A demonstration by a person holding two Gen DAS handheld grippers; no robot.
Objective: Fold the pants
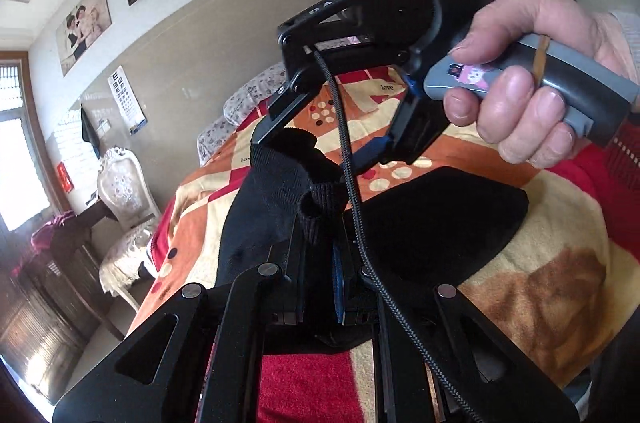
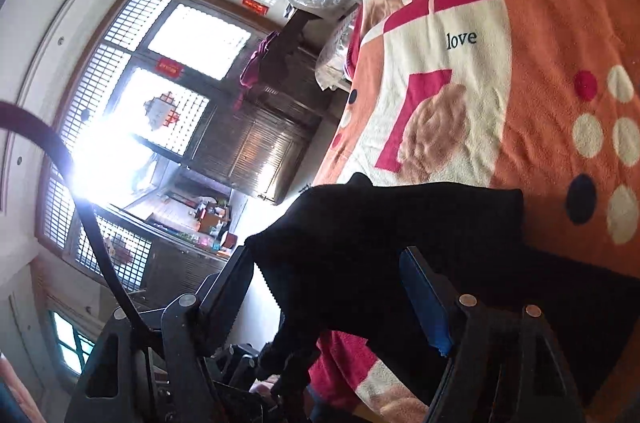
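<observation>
My left claw (image 1: pixel 320 223) is pinched tight on a ribbed hem of the black pants (image 1: pixel 440 219), the knit bunched between its two fingers just ahead of me. From that pinch the dark cloth runs two ways: a flat, folded part lies ahead and to my right on the bed's blanket (image 1: pixel 560 275), its long axis running across my view from left to right, and a lifted flap climbs up and ahead to my left, toward my other claw.

My right claw (image 1: pixel 340 139) hangs above and beyond the left one, held by my right hand (image 1: pixel 532 79) on its grey handle. Its jaws stand well apart. In the right wrist view the pants (image 2: pixel 380 223) drape over and between the two fingers of the right claw (image 2: pixel 328 295), but the pads do not press on the cloth; the left finger stands clear of it with daylight showing between them. From there the cloth stretches off to the right along the near part of the blanket (image 2: pixel 540 83), hanging slack near the claw.

A braided cable (image 1: pixel 352 175) loops down from the right claw across the front of my left claw.
</observation>
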